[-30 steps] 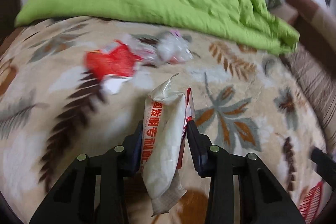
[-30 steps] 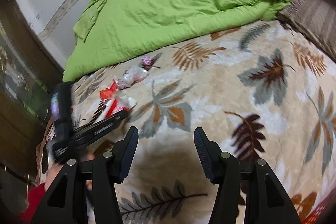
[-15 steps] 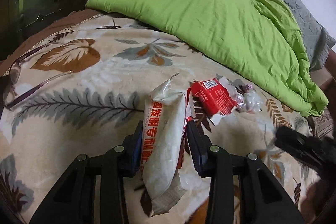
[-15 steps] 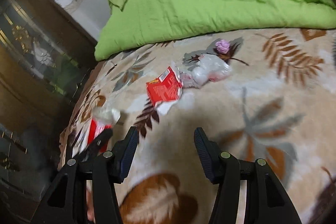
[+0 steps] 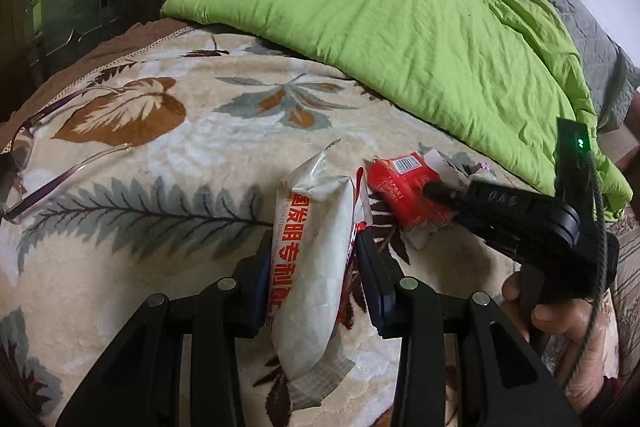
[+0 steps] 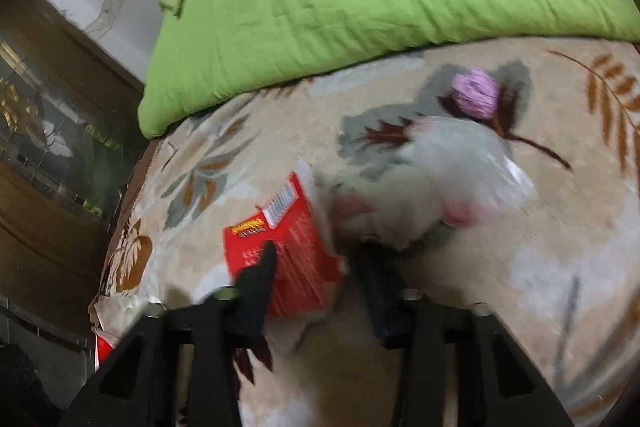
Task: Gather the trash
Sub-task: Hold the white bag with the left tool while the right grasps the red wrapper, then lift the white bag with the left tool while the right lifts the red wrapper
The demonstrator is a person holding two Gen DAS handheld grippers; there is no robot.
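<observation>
My left gripper (image 5: 316, 267) is shut on a white snack packet with red lettering (image 5: 310, 259), held just above the leaf-patterned blanket. A red wrapper (image 5: 404, 187) lies on the blanket to its right. My right gripper (image 6: 316, 267) is open, its fingers straddling the red wrapper (image 6: 290, 247), with one finger lying over it. In the left wrist view the right gripper's finger (image 5: 440, 191) rests on the wrapper. A clear crumpled plastic bag (image 6: 452, 175) and a small purple ball of paper (image 6: 476, 93) lie just beyond it.
A green quilt (image 5: 420, 19) covers the far half of the bed. A pair of glasses (image 5: 48, 163) lies on the blanket at the left edge. A dark wood and glass cabinet (image 6: 44, 131) stands beside the bed.
My right gripper has moved forward and down onto the red wrapper and now straddles it. My left gripper still holds the white packet and has swung slightly left.
</observation>
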